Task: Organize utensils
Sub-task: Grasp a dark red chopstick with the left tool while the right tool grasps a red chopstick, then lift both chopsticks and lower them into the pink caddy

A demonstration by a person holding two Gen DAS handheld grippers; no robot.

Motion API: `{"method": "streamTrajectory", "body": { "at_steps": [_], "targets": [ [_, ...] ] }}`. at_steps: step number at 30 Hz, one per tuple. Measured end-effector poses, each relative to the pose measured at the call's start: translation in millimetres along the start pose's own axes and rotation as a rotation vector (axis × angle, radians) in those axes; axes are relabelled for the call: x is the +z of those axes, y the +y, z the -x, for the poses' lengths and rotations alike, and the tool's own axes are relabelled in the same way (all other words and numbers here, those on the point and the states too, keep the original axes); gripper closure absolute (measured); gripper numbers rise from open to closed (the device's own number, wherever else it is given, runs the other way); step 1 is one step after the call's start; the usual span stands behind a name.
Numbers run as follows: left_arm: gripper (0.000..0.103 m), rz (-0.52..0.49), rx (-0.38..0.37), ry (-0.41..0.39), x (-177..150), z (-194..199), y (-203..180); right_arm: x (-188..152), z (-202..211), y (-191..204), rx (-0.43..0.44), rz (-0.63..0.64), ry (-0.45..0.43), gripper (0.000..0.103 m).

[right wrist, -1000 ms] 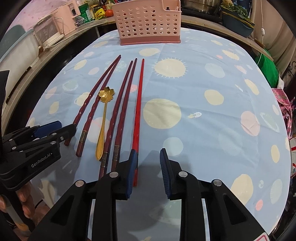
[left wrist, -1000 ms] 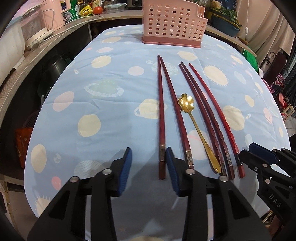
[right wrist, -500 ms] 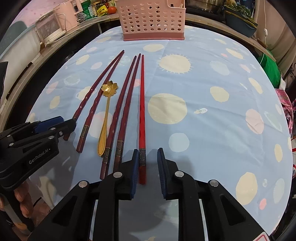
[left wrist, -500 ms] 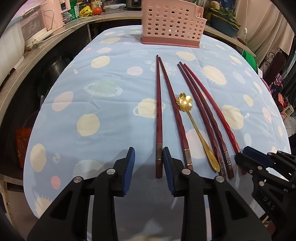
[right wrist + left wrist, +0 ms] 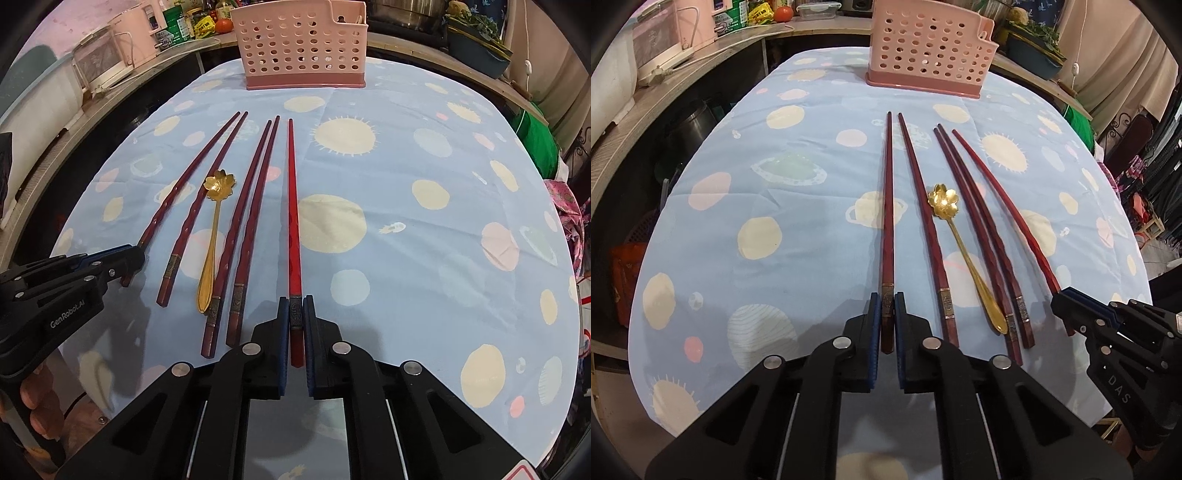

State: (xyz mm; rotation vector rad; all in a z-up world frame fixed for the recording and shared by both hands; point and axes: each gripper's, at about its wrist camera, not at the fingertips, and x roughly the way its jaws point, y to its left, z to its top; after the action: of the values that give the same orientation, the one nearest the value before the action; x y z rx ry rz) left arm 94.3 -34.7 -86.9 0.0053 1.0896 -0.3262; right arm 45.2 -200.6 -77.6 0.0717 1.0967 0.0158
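Left tool (image 5: 887, 312) closing on leftmost chopstick (image 5: 887, 206), right tool (image 5: 296, 314) clamped on rightmost red chopstick (image 5: 293, 206), both gripped at butt ends farthest from pink basket (image 5: 929, 44); stiff, light, slick, likely pivots.

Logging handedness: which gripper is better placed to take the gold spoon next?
Probably the left gripper: jaws closing on the leftmost chopstick, one chopstick from the gold spoon; the right gripper, clamping the rightmost chopstick, is two away.
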Motion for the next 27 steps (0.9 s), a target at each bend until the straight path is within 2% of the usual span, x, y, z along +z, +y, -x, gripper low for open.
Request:
{"method": "streamTrajectory", "body": {
  "at_steps": [7, 13, 22, 27],
  "targets": [
    [0.096, 0.007, -0.018, -0.051, 13.7, 28.2, -2.1, 15.8, 26.1, -6.2, 0.026, -0.021, -0.068, 0.096],
    [0.096, -0.004, -0.022, -0.124, 40.5, 55.0, -8.7, 44.7, 56.5, -16.6, 0.04, -0.04, -0.165, 0.096],
    [0.096, -0.015, -0.032, -0.283, 104.2, 98.1, -21.2, 103.2, 98.8, -39.8, 0.102, -0.094, -0.315, 0.096],
    [0.096, -0.025, -0.021, -0.366, 141.4, 115.2, -27.8, 132.5, 114.0, -47.9, 0.105, -0.102, -0.379, 0.096]
  ]
}}
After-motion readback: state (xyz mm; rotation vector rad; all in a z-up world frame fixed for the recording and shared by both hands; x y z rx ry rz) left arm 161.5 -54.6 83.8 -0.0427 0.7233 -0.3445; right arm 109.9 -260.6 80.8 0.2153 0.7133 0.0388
